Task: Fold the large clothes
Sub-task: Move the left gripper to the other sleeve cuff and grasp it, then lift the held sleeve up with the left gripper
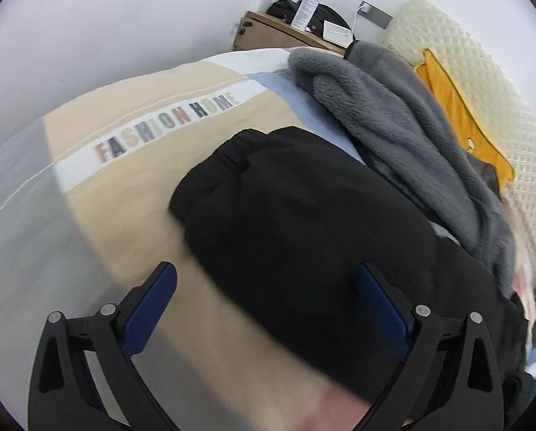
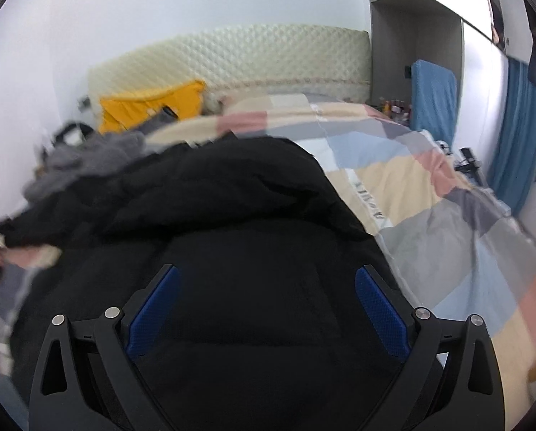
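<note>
A large black padded jacket (image 1: pixel 303 222) lies on the bed, spread over a patchwork duvet (image 1: pixel 131 136). My left gripper (image 1: pixel 266 269) hangs open above the jacket's near-left edge, its blue pads wide apart with nothing between them. In the right wrist view the same black jacket (image 2: pixel 232 215) fills the middle. My right gripper (image 2: pixel 266 271) stands open just over it, fingers wide, nothing held. Whether either gripper touches the cloth I cannot tell.
A grey fleece garment (image 1: pixel 404 136) and a yellow garment (image 1: pixel 458 107) lie against the quilted headboard (image 2: pixel 239 61). A wooden nightstand (image 1: pixel 278 32) holds a white bottle (image 1: pixel 309 3). Blue curtains (image 2: pixel 515 125) and a grey cabinet (image 2: pixel 393 43) stand at the right.
</note>
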`<state>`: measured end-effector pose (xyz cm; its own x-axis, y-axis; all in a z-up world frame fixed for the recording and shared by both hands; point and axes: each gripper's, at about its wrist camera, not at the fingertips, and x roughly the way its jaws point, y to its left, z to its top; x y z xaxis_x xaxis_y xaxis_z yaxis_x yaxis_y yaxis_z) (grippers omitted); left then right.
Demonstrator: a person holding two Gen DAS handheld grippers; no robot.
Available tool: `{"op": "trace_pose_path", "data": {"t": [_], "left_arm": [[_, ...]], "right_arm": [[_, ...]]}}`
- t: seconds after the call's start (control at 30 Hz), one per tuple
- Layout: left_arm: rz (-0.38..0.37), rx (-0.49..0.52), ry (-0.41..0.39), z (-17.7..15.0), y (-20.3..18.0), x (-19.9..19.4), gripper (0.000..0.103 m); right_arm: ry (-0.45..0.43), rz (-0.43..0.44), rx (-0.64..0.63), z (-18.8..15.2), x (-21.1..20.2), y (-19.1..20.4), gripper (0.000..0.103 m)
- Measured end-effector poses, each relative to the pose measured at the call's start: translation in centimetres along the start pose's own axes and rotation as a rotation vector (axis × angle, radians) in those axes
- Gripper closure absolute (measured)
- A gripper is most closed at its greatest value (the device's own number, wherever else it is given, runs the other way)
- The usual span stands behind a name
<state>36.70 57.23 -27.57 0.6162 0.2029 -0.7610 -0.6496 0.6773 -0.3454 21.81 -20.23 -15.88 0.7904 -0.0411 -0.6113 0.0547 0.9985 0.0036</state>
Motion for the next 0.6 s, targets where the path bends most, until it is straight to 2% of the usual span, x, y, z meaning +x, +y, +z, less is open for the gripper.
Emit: {"op": "trace_pose_path", "data": {"t": [0.13,0.2,0.27,0.43,0.5,0.6], "left_arm": [[-0.008,-0.022,-0.052,0.4,-0.1,2.2,0.005],[-0.007,-0.074,-0.098,0.4,-0.1,2.4,0.009],[0.004,-0.118,-0.107,0.4,-0.2,2.4,0.018],[-0.001,-0.137,-0.087,1.0,-0.8,1.9,0.059],[0.006,-0.123,-0.070,1.3,-1.3,0.9,0.071],[0.035,-0.082,-0.065,2.3,-2.3,-1.0,0.078]], "right_arm": [[0.021,-0.018,-0.052,0.1,1.0,1.6,0.005],[0.024,-0.008,-0.068,0.1,1.2,2.3,0.005],[0.021,0.003,-0.064,0.2,1.3,2.6,0.005],[0.010,0.018,-0.033,0.7,1.1,2.1,0.005],[0.002,0.021,-0.036,0.8,0.8,2.0,0.005],[-0.012,0.061,-0.035,1.0,0.0,2.0,0.005]]}}
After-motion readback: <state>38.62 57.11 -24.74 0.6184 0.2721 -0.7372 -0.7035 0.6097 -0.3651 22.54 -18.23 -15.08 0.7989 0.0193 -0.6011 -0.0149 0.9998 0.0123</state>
